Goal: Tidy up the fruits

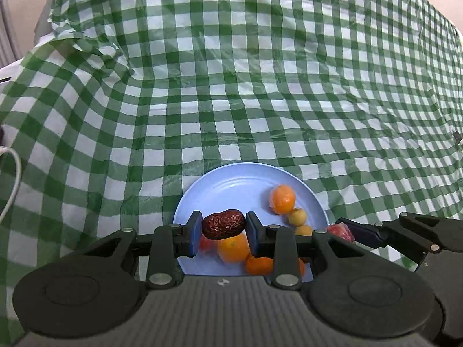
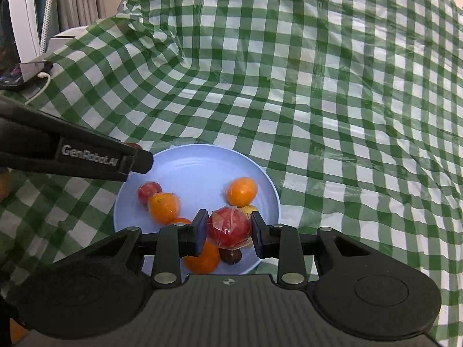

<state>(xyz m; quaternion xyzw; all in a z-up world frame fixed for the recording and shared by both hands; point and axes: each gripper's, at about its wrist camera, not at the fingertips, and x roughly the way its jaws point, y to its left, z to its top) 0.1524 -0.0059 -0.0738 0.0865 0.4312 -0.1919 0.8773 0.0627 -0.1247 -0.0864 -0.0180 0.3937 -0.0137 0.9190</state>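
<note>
Fruits lay gathered on the blue plate (image 1: 231,179) at lower centre of both views, on the checked desk (image 1: 260,86). The left hand-held gripper (image 1: 223,229) clamped a wrinkled red date (image 1: 224,223), its long axis spanning pad to pad, above an orange (image 1: 233,248). The right hand-held gripper (image 2: 229,227) pinched a plastic-wrapped red fruit (image 2: 228,227) over the plate's near edge. Another orange (image 2: 242,191) and 1 yellow fruit (image 1: 296,216) lay just beyond; both loads likely only needed lowering, minding fruit beneath.
</note>
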